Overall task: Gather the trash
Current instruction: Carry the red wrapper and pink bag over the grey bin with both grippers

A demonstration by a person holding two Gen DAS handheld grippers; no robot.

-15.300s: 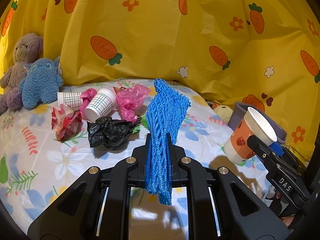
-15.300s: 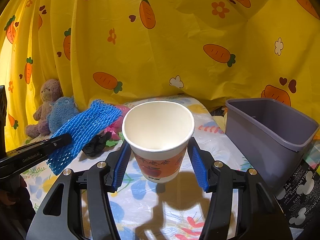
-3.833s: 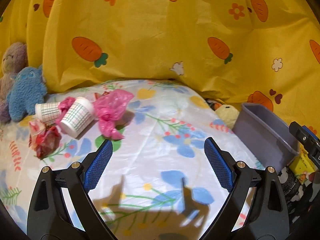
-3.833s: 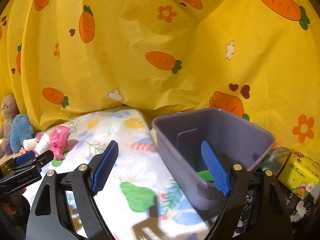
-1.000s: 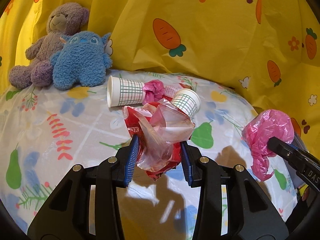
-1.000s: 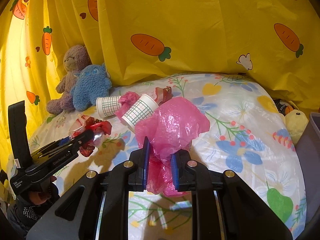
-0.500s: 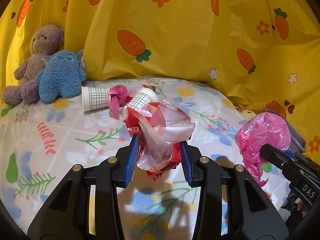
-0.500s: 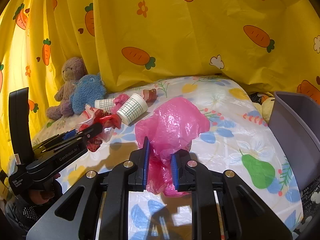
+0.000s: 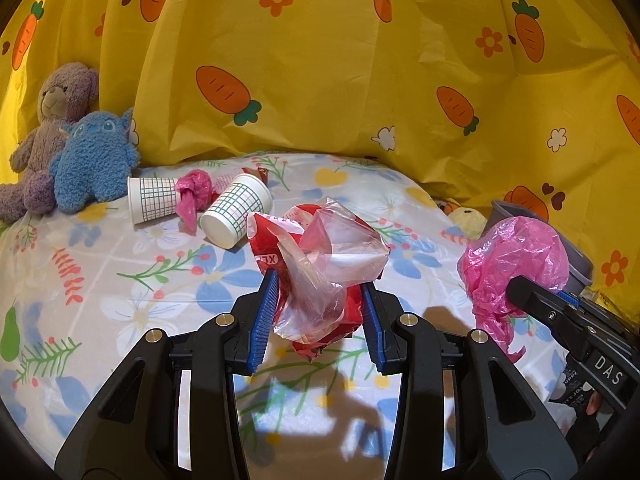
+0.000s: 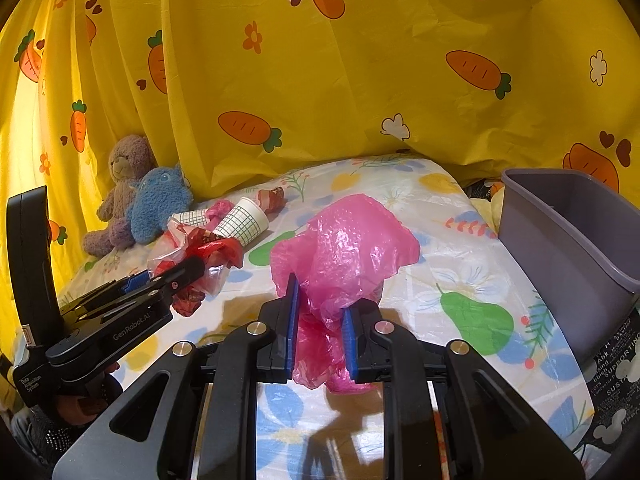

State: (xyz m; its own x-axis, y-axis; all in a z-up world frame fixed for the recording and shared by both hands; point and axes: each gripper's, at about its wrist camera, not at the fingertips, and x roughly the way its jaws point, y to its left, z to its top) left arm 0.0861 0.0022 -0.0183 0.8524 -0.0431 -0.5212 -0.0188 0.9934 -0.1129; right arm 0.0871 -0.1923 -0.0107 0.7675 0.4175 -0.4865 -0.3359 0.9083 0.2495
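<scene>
Two claws, both loaded. Left claw (image 9: 318, 316) clamped on a crumpled red-and-clear plastic wrapper (image 9: 320, 264), held above the floral sheet (image 9: 120, 280). Right claw (image 10: 320, 332) clamped on a pink plastic bag (image 10: 344, 256), also clear of the sheet. Grey bin (image 10: 568, 236) stands at the right edge of the sheet, near the pink bag. Two checked paper cups (image 9: 236, 214) lie on their sides further back with a small pink scrap (image 9: 194, 192) between them, beside a blue plush toy (image 9: 94, 160) and a teddy bear (image 9: 48, 120).
</scene>
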